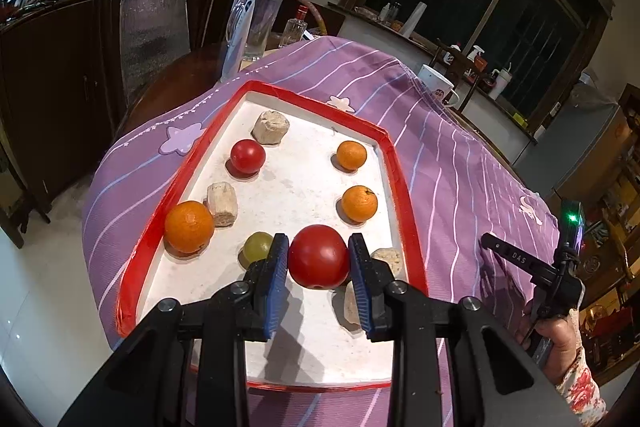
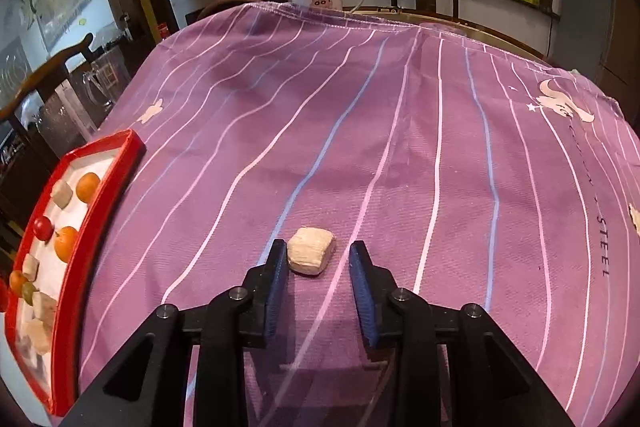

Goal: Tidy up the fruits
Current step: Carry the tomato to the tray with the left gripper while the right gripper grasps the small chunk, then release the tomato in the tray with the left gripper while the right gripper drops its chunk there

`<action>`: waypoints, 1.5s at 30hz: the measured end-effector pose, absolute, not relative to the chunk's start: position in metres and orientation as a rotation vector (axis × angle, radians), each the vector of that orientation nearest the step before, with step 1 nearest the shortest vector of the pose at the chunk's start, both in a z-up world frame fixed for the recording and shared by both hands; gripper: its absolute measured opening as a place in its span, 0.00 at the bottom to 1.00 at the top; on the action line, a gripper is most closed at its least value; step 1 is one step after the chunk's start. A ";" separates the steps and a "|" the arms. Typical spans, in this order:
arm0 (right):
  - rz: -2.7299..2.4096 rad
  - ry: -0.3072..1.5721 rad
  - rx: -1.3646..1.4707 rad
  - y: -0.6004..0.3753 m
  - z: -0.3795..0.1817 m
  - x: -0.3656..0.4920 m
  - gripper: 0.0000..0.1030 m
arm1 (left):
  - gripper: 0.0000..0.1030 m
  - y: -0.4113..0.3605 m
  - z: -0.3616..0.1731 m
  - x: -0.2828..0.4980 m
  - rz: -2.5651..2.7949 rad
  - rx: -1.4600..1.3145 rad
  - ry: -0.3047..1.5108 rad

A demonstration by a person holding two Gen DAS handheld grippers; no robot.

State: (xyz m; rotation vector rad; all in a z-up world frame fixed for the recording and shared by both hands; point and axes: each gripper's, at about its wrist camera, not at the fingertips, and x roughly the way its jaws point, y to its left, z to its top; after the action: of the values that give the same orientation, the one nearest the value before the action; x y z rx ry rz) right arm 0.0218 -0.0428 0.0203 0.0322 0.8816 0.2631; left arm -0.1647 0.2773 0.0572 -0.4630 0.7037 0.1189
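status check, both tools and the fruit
Left tool shut on red tomato over red-rimmed tray. Right tool open, beige block loose on purple cloth. Green grape crowds left finger.

1. The purple cloth (image 2: 400,147) is matt woven fabric with thin pale stripes.
2. The tray (image 1: 404,187) has a glossy red rim and a dull, scuffed white floor.
3. The red tomato (image 1: 318,255) is smooth and shiny; the orange (image 1: 189,227) at its nine o'clock is finely dimpled.
4. The beige block (image 2: 310,251) looks rough and chalky.
5. The left gripper (image 1: 318,247) has matt black plastic arms and ribbed blue pads.
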 end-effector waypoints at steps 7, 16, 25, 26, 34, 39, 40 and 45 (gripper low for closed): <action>0.305 0.864 0.027 -0.032 0.030 0.010 0.21 | 0.29 0.286 0.055 -0.167 0.127 -0.478 0.697; 0.496 0.881 0.091 0.013 0.054 -0.014 0.21 | 0.29 0.293 0.049 -0.171 0.145 -0.486 0.694; 0.728 0.941 0.108 0.093 0.057 -0.026 0.21 | 0.29 0.294 0.042 -0.166 0.134 -0.498 0.704; 0.743 0.946 0.107 0.101 0.056 -0.026 0.21 | 0.28 0.295 0.042 -0.166 0.137 -0.500 0.699; 0.788 0.970 0.074 0.147 0.047 -0.022 0.22 | 0.30 0.302 0.047 -0.158 0.147 -0.507 0.677; 0.794 0.995 0.110 0.154 0.042 -0.017 0.24 | 0.43 0.306 0.046 -0.160 0.139 -0.522 0.667; 0.796 0.992 0.109 0.154 0.043 -0.016 0.24 | 0.45 0.307 0.047 -0.161 0.139 -0.526 0.662; 0.805 0.981 0.128 0.153 0.048 -0.016 0.25 | 0.54 0.313 0.047 -0.168 0.138 -0.553 0.649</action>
State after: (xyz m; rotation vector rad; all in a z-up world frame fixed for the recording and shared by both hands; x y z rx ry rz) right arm -0.0161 0.1531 0.0484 0.1284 0.9805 0.8052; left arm -0.1684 0.3130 0.0473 -0.5533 0.6489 0.1383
